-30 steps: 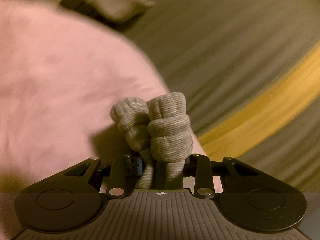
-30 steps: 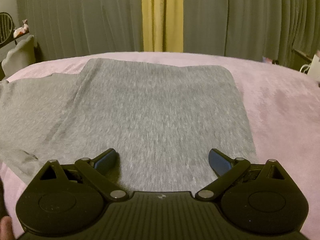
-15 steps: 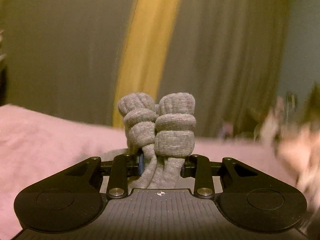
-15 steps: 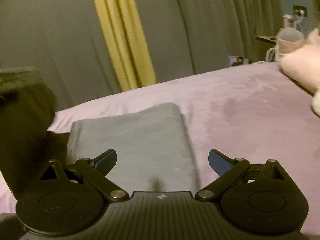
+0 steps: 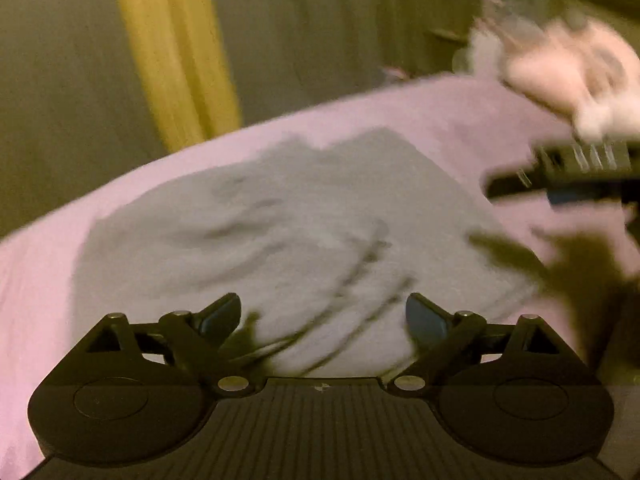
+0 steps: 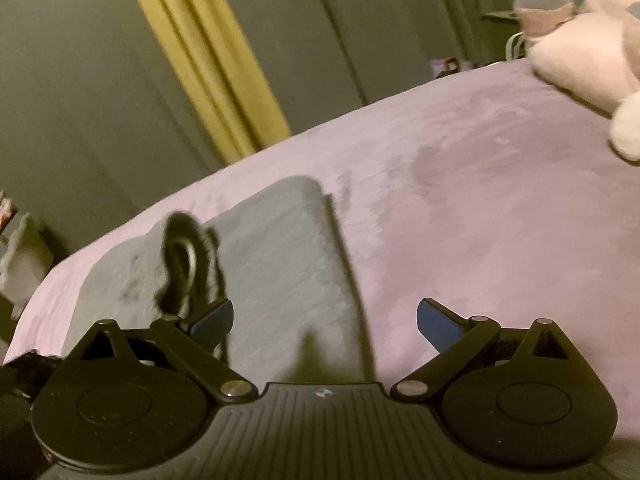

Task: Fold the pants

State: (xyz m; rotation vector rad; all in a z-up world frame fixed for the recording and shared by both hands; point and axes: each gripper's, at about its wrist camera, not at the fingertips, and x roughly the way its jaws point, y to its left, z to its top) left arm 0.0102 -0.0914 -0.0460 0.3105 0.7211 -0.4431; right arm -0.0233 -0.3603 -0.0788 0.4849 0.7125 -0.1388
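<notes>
The grey pants [image 5: 300,232] lie folded and a little rumpled on the pink bed cover [image 5: 48,280]. My left gripper [image 5: 322,312] hangs just above their near edge. Its jaws are opening wide and no cloth is pinched between the blue pads. In the right wrist view the pants [image 6: 288,264] show a neat folded edge on their right side. My right gripper [image 6: 324,316] stands open above that edge and holds nothing. A dark blurred shape [image 6: 184,256] moves over the pants' left part. The right gripper [image 5: 560,176] also shows blurred at the right of the left wrist view.
A pale pink plush toy [image 6: 592,56] lies at the far right of the bed cover [image 6: 460,200]. Grey curtains with a yellow strip [image 6: 208,68] hang behind the bed. Bare pink cover stretches to the right of the pants.
My left gripper let go of the bunched grey cloth and its jaws spread apart. The pants now lie folded over on the bed. Both views swung and rolled.
</notes>
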